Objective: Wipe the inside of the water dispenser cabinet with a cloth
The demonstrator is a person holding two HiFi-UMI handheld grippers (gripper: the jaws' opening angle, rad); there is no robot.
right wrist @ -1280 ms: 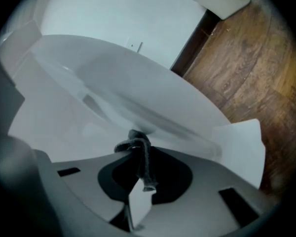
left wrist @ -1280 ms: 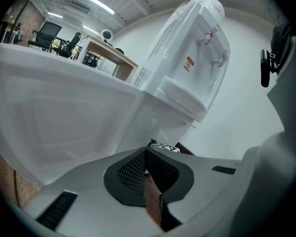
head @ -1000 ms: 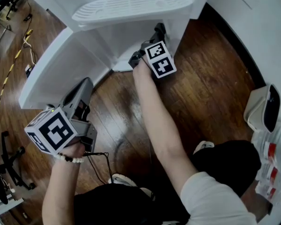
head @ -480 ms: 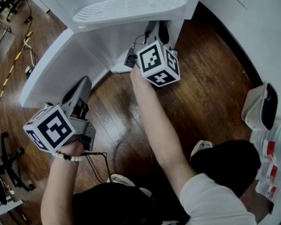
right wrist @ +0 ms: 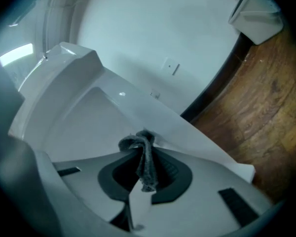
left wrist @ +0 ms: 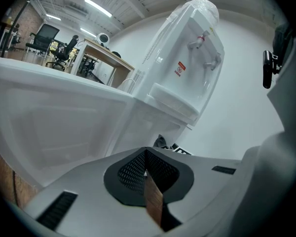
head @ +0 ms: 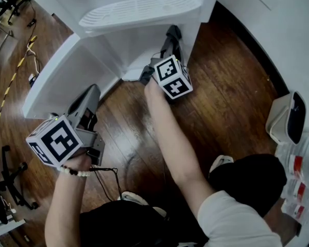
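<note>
Cloth (right wrist: pixel 147 158) hanging pinched in shut jaws of right gripper (head: pixel 167 45), dark strip lying along jaws, pointing up-frame into water dispenser cabinet (head: pixel 129 50); white inner wall lying just ahead. Left gripper (head: pixel 87 107) waiting at lower left, well apart, jaws pressed together on nothing. Against half second earlier, right gripper reaching deeper, its marker cube (head: pixel 173 77) looking smaller.

Ceiling strip lights (left wrist: pixel 97 6) brighten the room; both gripper views bend toward dark corners, the right dim and bluish.
</note>
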